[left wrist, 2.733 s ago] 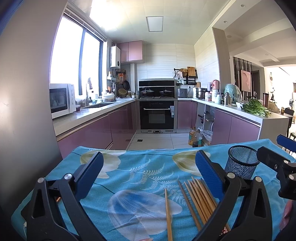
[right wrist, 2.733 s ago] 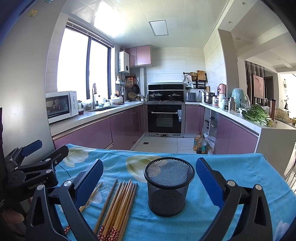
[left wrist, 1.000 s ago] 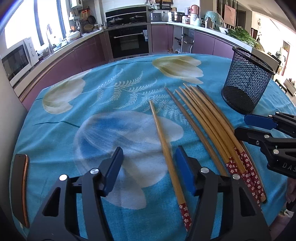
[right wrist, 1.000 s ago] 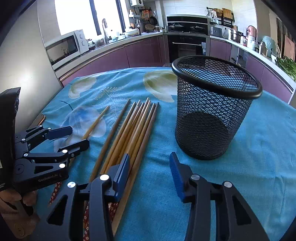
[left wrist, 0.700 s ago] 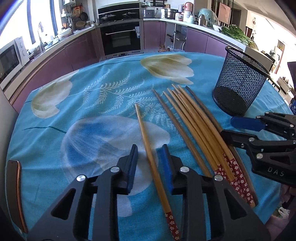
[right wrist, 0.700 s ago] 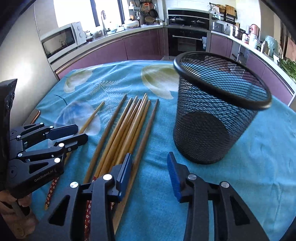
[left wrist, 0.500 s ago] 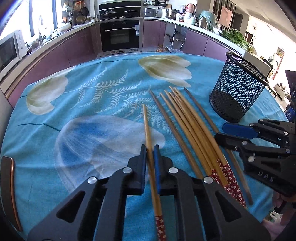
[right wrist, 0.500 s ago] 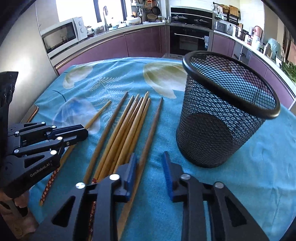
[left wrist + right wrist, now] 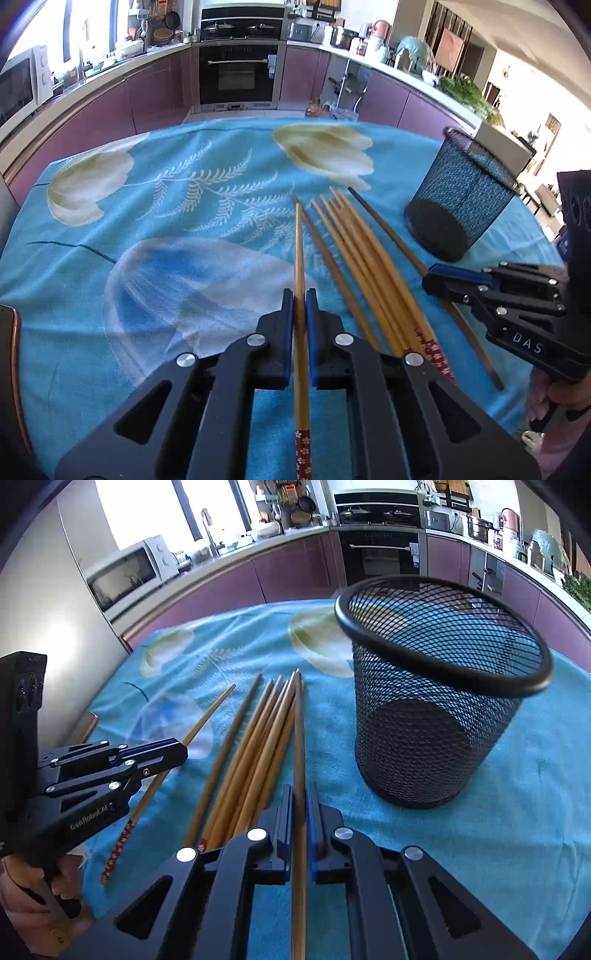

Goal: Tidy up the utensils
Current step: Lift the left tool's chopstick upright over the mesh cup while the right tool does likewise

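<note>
Several wooden chopsticks (image 9: 365, 258) lie side by side on the blue floral tablecloth (image 9: 166, 206); they also show in the right wrist view (image 9: 258, 738). My left gripper (image 9: 300, 295) is shut on the leftmost, separate chopstick (image 9: 299, 243), which has a red patterned end. My right gripper (image 9: 300, 794) is shut on the darker rightmost chopstick (image 9: 299, 731). A black mesh cup (image 9: 436, 694) stands upright to the right of the chopsticks, empty; it shows in the left wrist view (image 9: 461, 195) too.
The table's near left edge holds a dark phone-like object (image 9: 9, 350). Purple kitchen cabinets (image 9: 155, 96), an oven (image 9: 240, 74) and a microwave (image 9: 125, 576) stand beyond the table.
Both grippers came down to the table and closed, the left on the separate left chopstick, the right on the dark right chopstick.
</note>
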`<state>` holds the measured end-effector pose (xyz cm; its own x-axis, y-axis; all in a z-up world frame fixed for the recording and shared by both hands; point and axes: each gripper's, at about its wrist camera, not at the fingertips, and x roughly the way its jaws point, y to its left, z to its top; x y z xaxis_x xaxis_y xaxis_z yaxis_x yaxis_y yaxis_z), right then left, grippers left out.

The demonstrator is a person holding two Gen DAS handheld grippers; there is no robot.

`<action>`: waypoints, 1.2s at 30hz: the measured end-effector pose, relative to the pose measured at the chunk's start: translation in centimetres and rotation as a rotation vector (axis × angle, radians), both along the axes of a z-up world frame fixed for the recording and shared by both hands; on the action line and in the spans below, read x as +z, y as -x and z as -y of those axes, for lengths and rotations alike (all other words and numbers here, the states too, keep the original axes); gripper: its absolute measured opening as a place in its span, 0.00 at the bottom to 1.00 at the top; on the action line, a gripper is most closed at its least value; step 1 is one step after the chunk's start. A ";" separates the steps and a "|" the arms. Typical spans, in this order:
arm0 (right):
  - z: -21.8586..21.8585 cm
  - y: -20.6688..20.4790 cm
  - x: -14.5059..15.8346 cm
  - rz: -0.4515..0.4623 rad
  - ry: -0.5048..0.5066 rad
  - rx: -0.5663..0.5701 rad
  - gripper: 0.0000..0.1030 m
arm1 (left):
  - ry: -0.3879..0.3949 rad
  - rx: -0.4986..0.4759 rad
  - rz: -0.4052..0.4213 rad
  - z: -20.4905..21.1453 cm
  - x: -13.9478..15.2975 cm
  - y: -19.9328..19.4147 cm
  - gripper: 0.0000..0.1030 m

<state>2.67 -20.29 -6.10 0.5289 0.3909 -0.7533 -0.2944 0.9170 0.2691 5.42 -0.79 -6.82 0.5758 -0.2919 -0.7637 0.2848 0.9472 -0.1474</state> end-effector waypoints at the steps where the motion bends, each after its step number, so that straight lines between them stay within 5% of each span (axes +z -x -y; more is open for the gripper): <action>1: 0.4 0.4 0.4 0.013 -0.023 0.003 0.06 | 0.028 -0.008 0.001 -0.2 0.5 0.1 0.07; 12: 3.9 3.5 6.6 0.239 -0.160 0.011 0.06 | 0.239 -0.106 0.142 -0.6 8.4 1.9 0.07; 25: 7.3 3.7 12.9 0.473 -0.179 -0.046 0.06 | 0.420 -0.156 0.258 -0.7 15.3 1.6 0.07; 36: 10.2 -0.3 16.9 0.613 -0.145 -0.157 0.06 | 0.428 -0.193 0.374 4.1 20.3 -1.9 0.07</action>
